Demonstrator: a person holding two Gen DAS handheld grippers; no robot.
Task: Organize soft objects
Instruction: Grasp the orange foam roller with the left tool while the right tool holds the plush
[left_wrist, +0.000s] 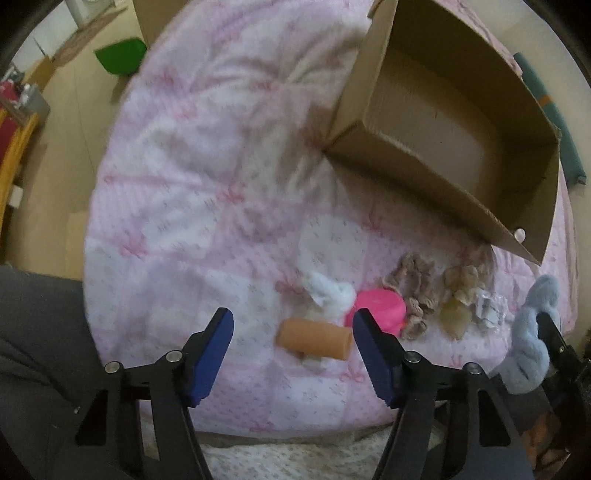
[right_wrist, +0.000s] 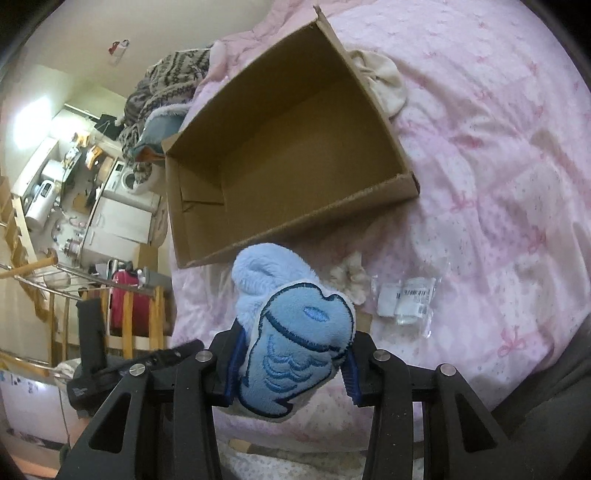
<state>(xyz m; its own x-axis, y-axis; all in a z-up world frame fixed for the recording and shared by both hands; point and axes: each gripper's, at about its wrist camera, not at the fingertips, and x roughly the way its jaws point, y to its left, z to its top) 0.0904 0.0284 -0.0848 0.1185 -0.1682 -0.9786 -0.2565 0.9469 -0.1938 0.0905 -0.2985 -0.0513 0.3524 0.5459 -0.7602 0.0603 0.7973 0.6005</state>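
First toy lifted, box (right_wrist: 295, 147) not yet filled

The right gripper (right_wrist: 291, 365) had its jaws clamped on a blue plush fish (right_wrist: 295, 347), held above the bed (right_wrist: 498, 166) just short of the open cardboard box, which looked bare inside. The left gripper (left_wrist: 293, 354), jaws wide apart and holding nothing, hovered near an orange tube (left_wrist: 314, 338), white fluff (left_wrist: 328, 293), a pink toy (left_wrist: 380, 306) and beige scrunchies (left_wrist: 417, 291) lying unsorted on the quilt.

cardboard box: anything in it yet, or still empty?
Nearly empty. The cardboard box shows bare floor in both views; only a small pale round thing sits at one corner. The blue plush is outside, in the right gripper.
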